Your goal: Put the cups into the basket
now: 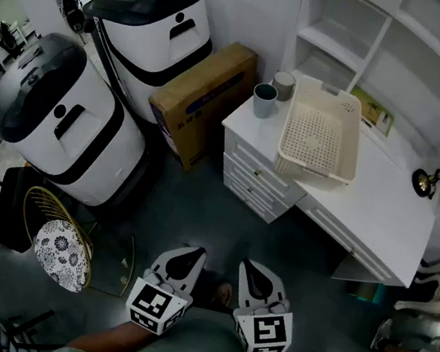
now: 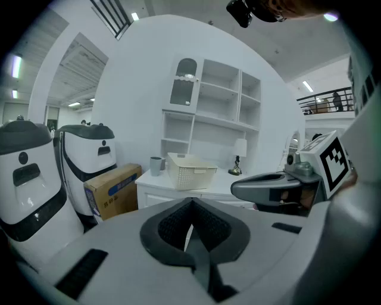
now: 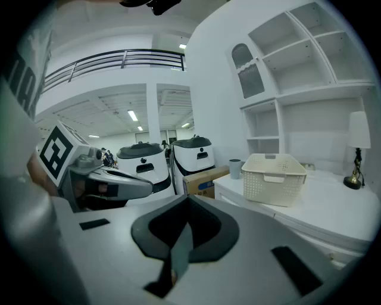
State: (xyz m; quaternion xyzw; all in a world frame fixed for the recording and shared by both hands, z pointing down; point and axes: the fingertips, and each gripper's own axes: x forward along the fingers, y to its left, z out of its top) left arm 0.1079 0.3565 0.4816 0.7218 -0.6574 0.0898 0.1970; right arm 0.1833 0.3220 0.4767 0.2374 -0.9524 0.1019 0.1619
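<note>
Two cups stand at the far left corner of the white desk: a blue-grey cup and, behind it, a grey cup. Just right of them sits the cream perforated basket, with nothing inside. The left gripper view shows a cup and the basket far ahead; so does the right gripper view, with cup and basket. My left gripper and right gripper are side by side, well short of the desk, over the dark floor. Both are shut with nothing between the jaws.
Two large white-and-black machines and a cardboard box stand left of the desk. White shelves rise behind it. A small dark lamp sits at the desk's right. A wire chair with a patterned cushion stands at my left.
</note>
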